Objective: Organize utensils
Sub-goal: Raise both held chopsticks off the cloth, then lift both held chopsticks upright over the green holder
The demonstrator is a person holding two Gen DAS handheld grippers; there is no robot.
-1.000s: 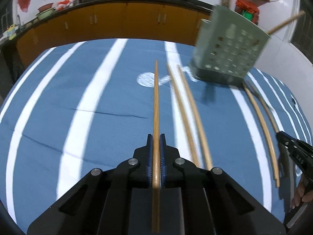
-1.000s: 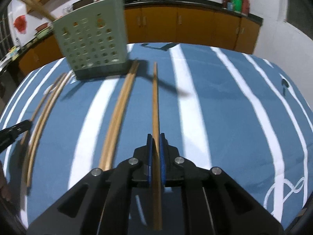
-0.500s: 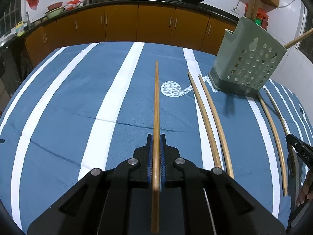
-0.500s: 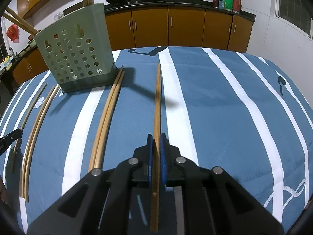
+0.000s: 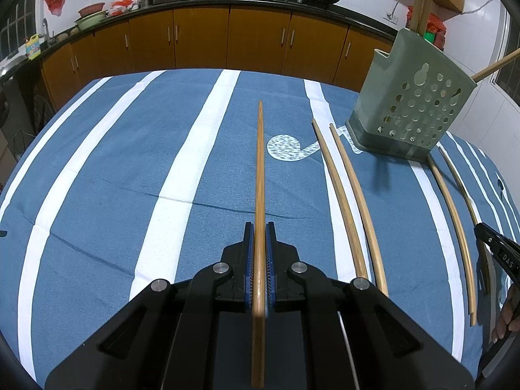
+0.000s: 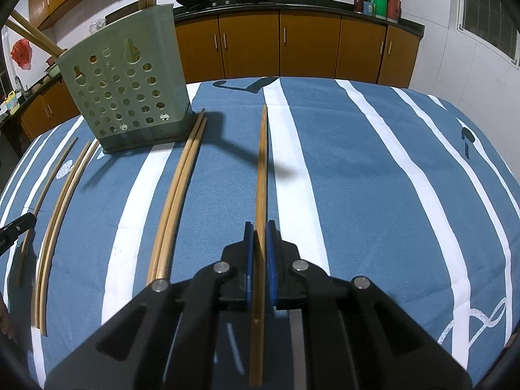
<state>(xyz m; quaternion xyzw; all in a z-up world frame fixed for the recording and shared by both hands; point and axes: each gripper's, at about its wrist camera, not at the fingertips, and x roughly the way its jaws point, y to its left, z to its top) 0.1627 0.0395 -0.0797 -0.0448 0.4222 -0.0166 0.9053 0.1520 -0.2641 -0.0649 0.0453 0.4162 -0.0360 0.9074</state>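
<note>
Chopsticks in both hands: our left tongs (image 5: 259,243) are clamped on one chopstick (image 5: 259,175) that runs straight ahead above the striped tabletop (image 5: 97,169), and our right tongs (image 6: 259,243) grip a second chopstick (image 6: 262,162) the same way. The green perforated holder (image 5: 412,110) stands upright between the two arms, toward the far side of the cloth, with sticks already poking from its top. Four more chopsticks lie loose: a pair on the holder's left (image 5: 344,195) and a pair on its right (image 6: 177,195), each ending near its base.

As we judge it, the step in hand is carrying both sticks to the holder. To do it well, we should lift before swinging inward so the long tips clear the holder's rim, tilt each stick tip-down, take the opening one arm at a time, and release only once the tip sits inside, avoiding the sticks already leaning there.
</note>
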